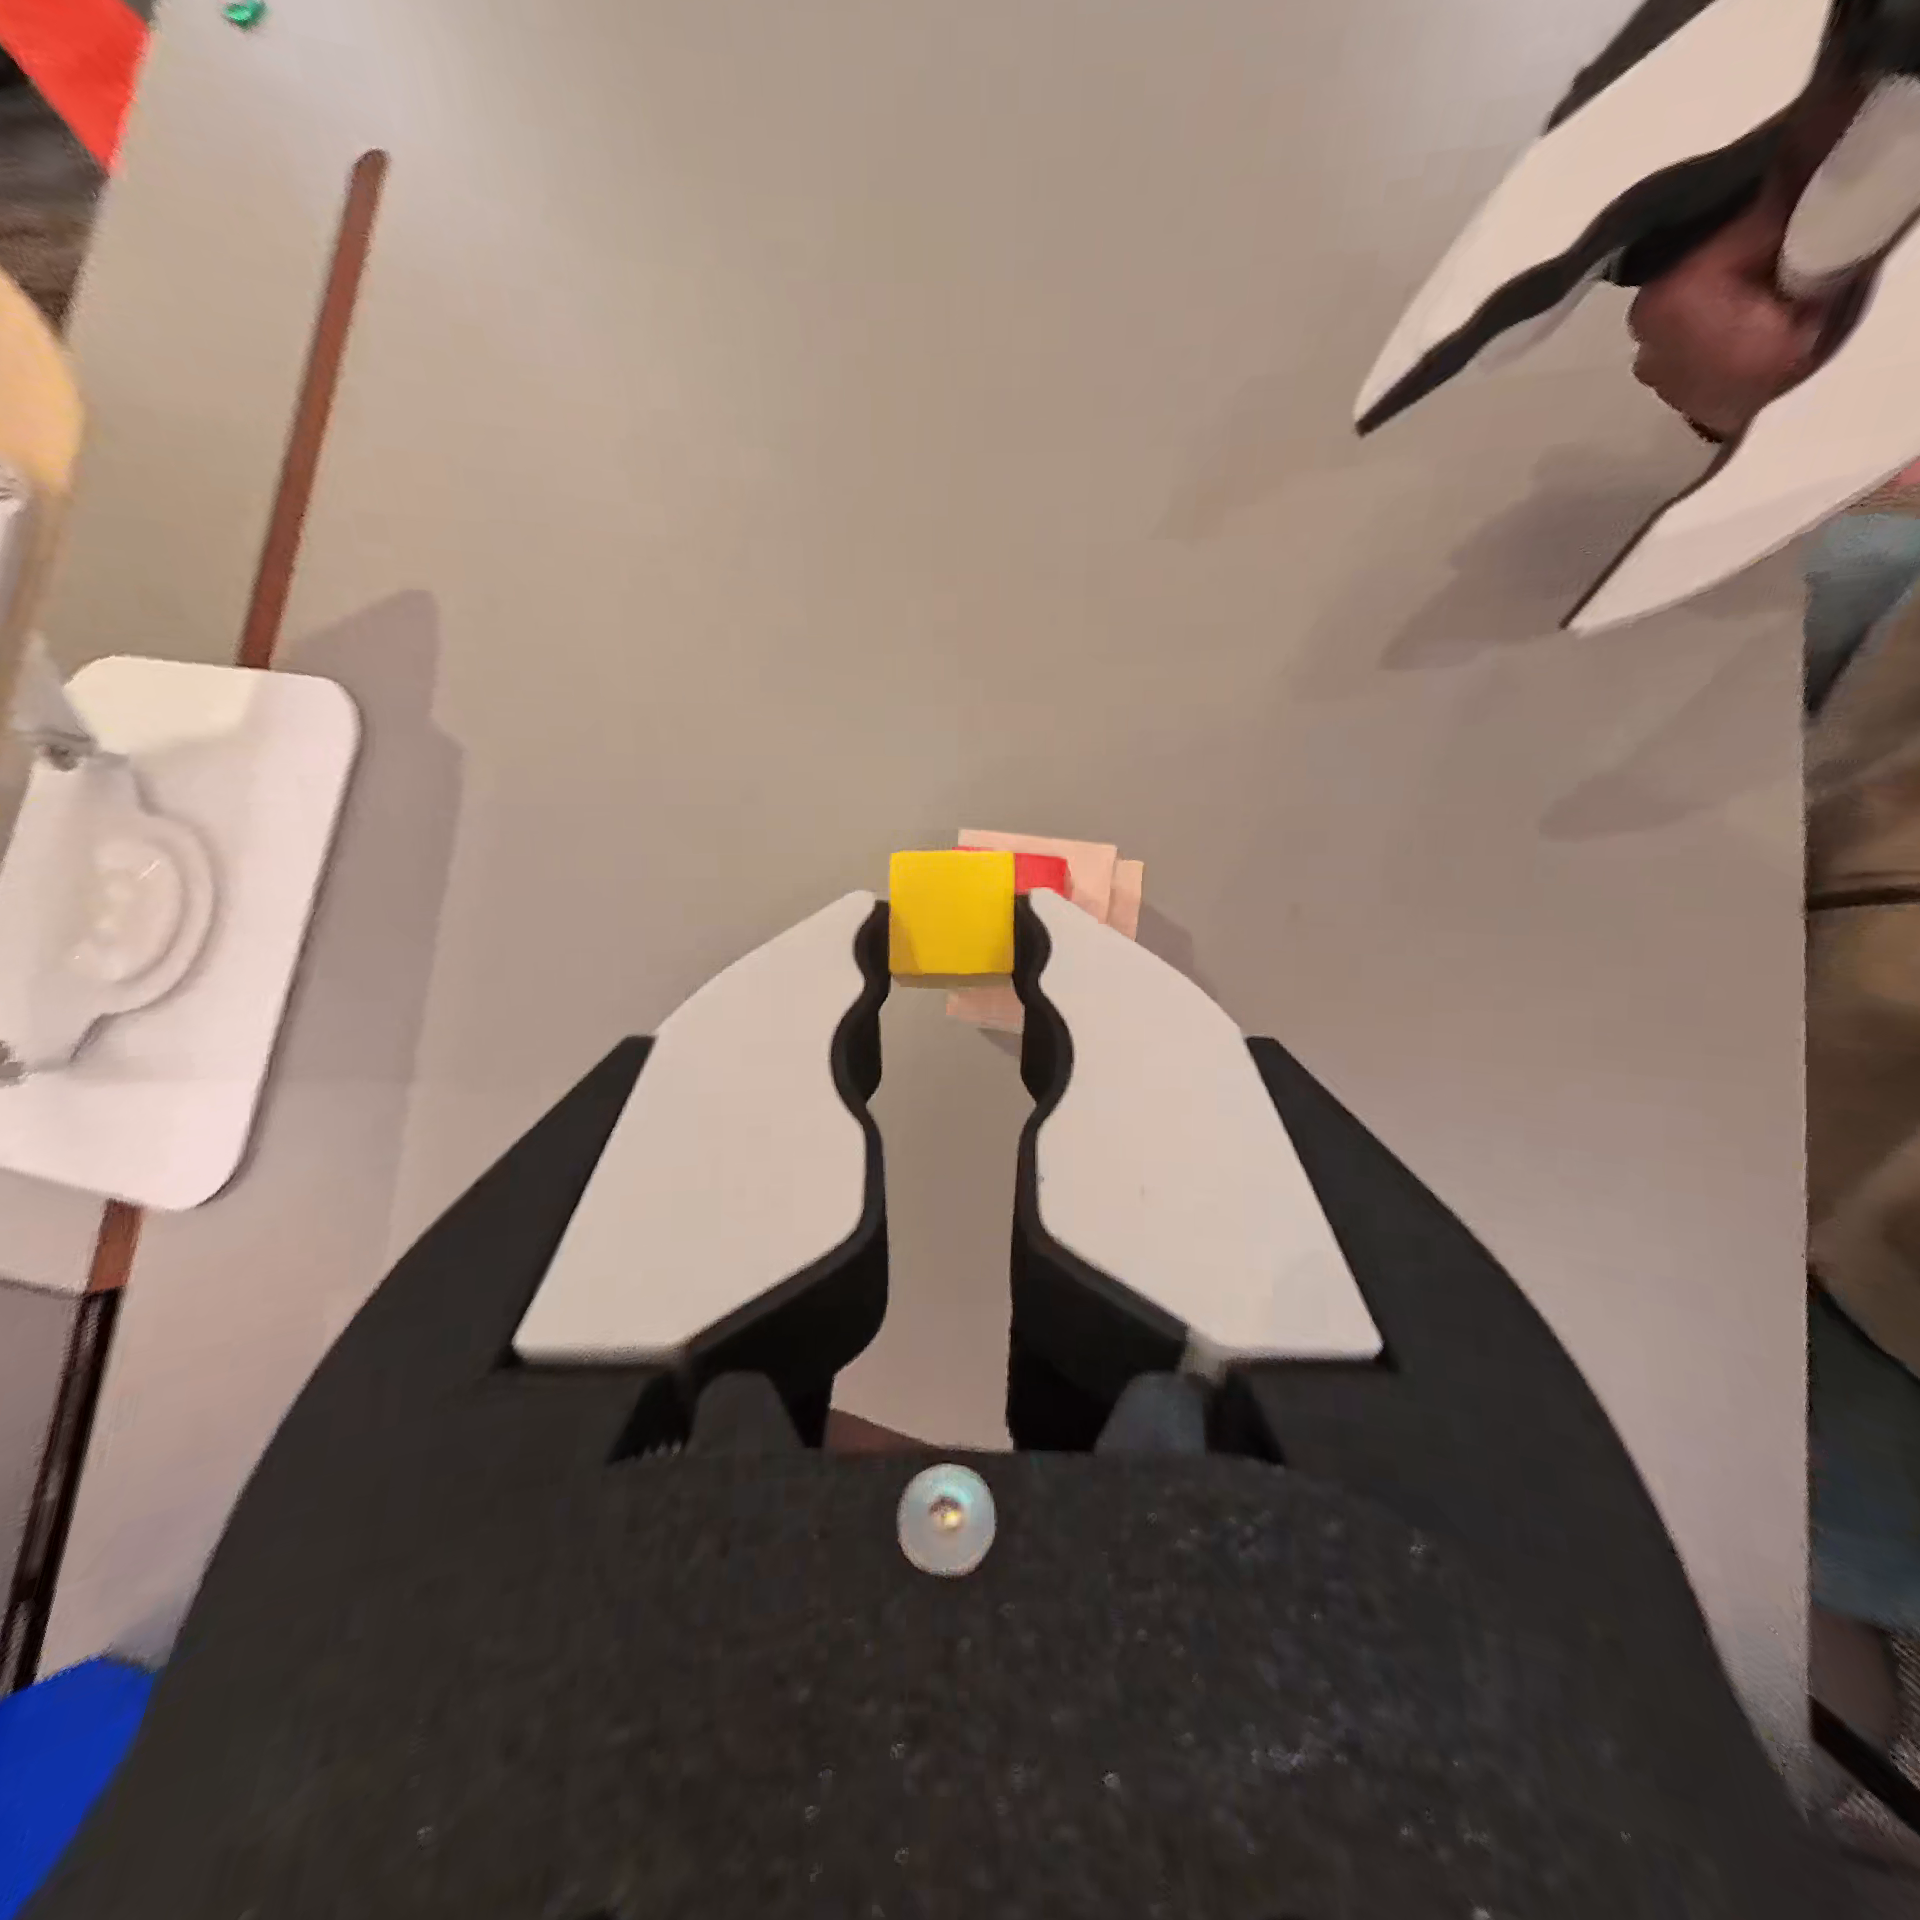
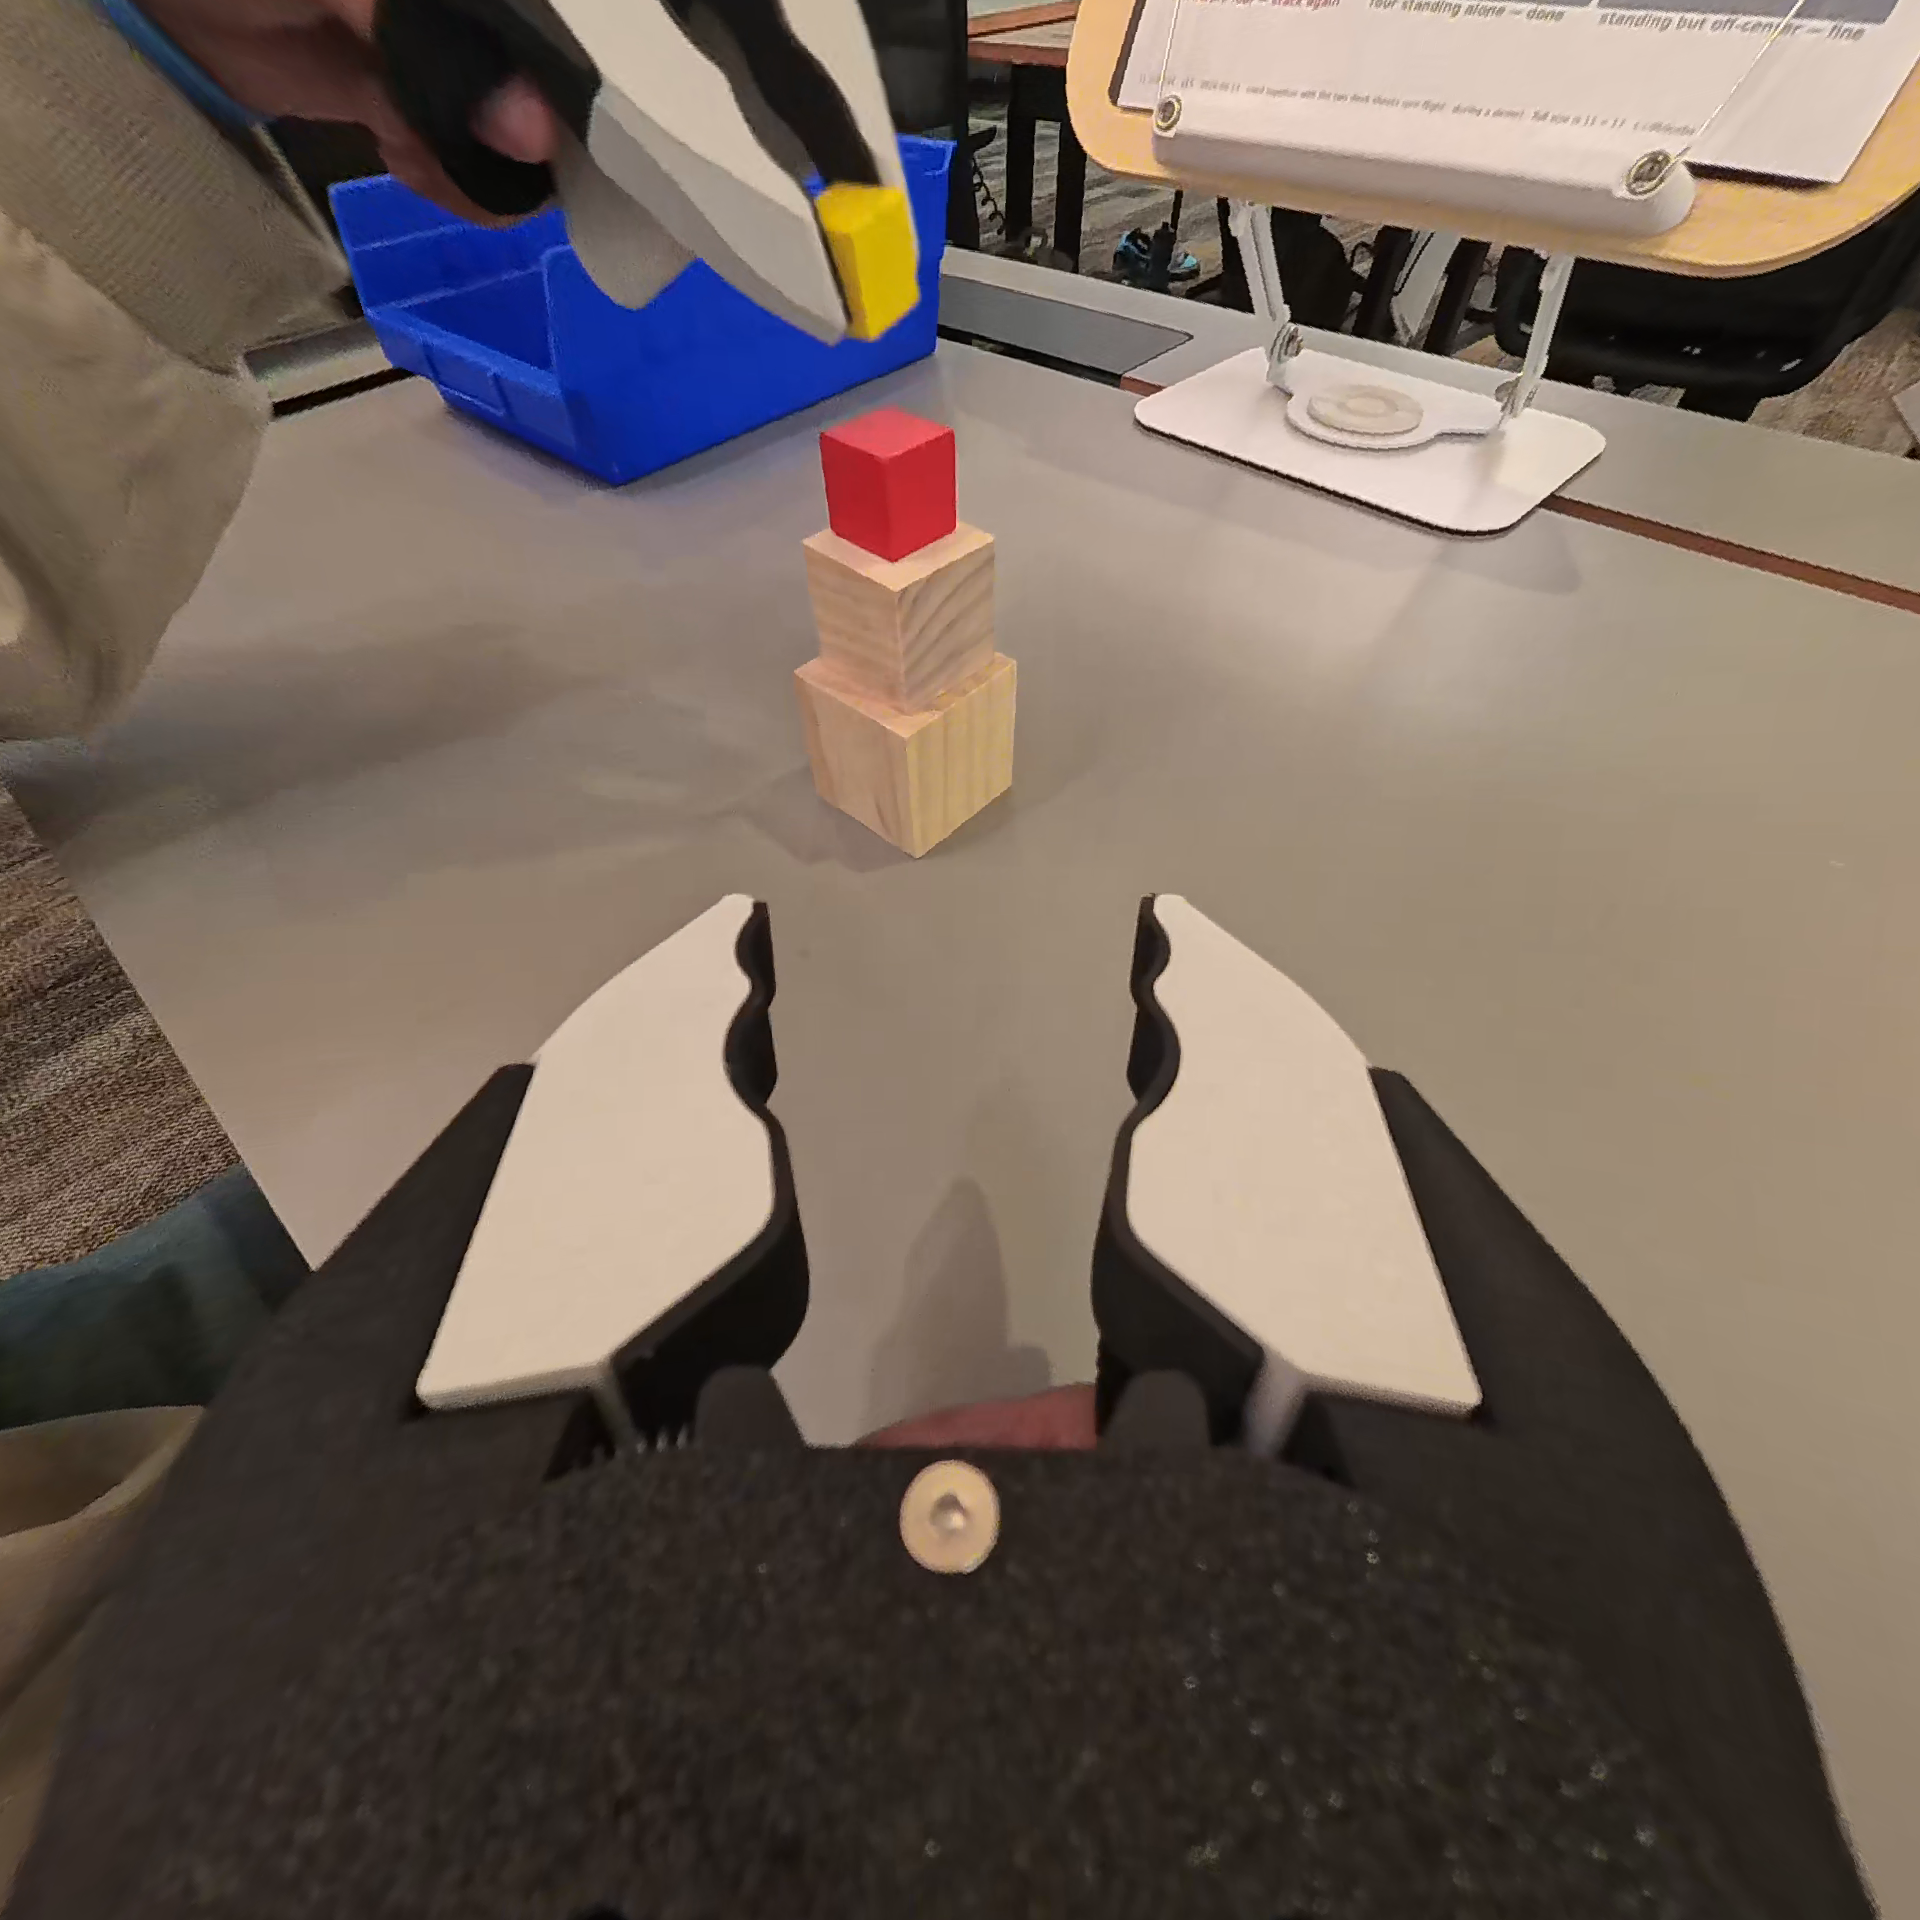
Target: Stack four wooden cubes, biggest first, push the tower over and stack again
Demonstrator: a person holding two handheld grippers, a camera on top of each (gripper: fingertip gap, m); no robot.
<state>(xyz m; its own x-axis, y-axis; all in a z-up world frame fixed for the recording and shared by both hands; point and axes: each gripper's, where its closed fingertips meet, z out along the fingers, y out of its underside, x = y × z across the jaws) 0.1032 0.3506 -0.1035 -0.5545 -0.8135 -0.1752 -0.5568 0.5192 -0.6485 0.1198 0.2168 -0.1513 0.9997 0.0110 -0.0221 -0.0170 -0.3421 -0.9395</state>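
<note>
A tower of three cubes stands on the grey table point(image 2: 1455, 831): a large plain wooden cube point(image 2: 909, 758) at the bottom, a smaller plain wooden cube point(image 2: 899, 613) on it, and a red cube point(image 2: 886, 480) on top. My left gripper point(image 1: 953, 920) is shut on a small yellow cube point(image 1: 951, 914) and holds it in the air above the tower, whose red cube point(image 1: 1042, 871) and wooden cubes point(image 1: 1101, 883) show just behind it. The held yellow cube point(image 2: 868, 260) also shows in the right wrist view. My right gripper point(image 2: 951, 914) is open and empty, low in front of the tower.
A blue bin point(image 2: 644, 343) stands behind the tower on the left. A white document stand point(image 2: 1371, 436) holding a sheet is at the back right; its base point(image 1: 156, 935) lies left of my left gripper. A person's sleeve point(image 2: 104, 364) is at the left.
</note>
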